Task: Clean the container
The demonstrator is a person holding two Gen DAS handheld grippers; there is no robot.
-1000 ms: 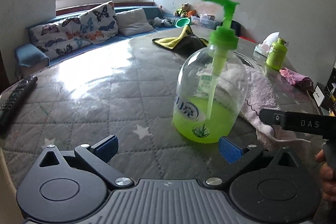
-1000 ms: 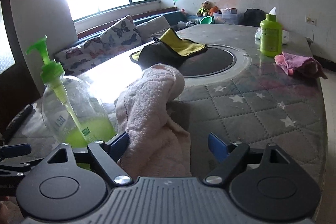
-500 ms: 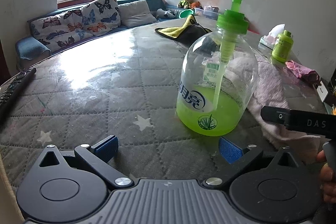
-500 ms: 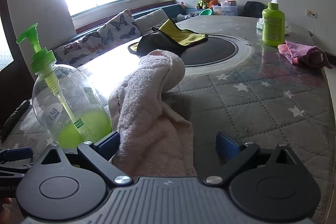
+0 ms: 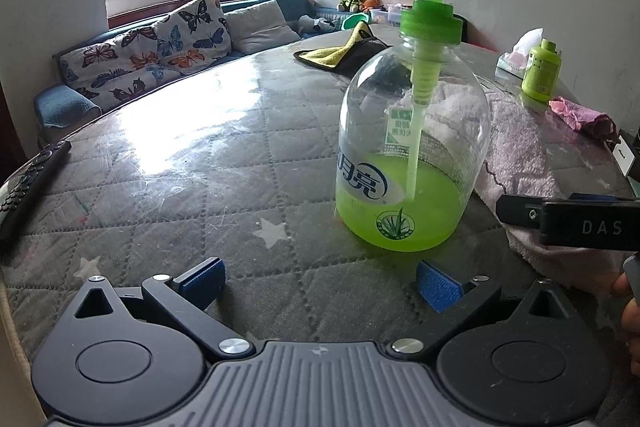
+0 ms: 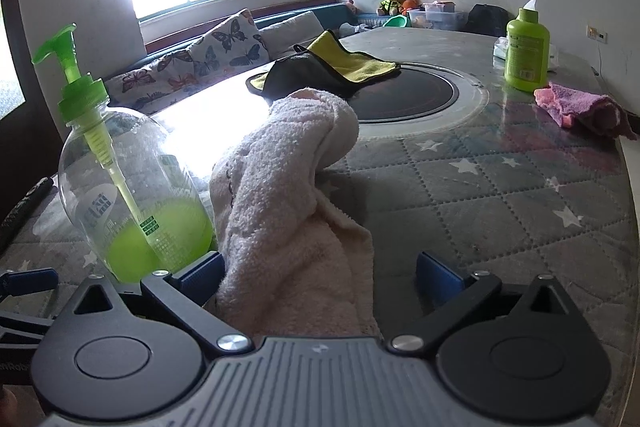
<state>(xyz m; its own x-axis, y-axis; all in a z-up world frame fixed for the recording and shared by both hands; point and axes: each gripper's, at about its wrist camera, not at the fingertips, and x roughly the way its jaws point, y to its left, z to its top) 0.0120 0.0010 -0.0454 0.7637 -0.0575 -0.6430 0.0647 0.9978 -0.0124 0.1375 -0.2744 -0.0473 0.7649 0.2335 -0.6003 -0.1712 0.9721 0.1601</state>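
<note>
A clear pump bottle (image 5: 412, 147) with a green pump head and a shallow pool of green liquid stands upright on the quilted, star-printed table (image 5: 200, 187), just beyond the left gripper (image 5: 320, 283). That gripper's blue pads are spread wide with nothing between them, and the bottle sits a little to the right of its centre line, apart from both pads. A pale pink towel (image 6: 288, 211) lies heaped on the table just right of the bottle, its folds leaning close against the bottle's side in the right wrist view. The right gripper (image 6: 320, 275) has just been opening its jaws; they now stand wide apart, with the near end of the towel lying loose between them, close to the left pad and clear of the right one. From the left wrist view the right gripper's black finger reaches in from the right edge above the towel. Farther across the table lie a yellow and dark grey cloth (image 6: 332, 67), a round dark inset (image 6: 404, 95), a small green bottle (image 6: 526, 47) and a crumpled pink-purple rag (image 6: 580, 107). A remote control (image 5: 32, 183) rests near the table's left edge.
</note>
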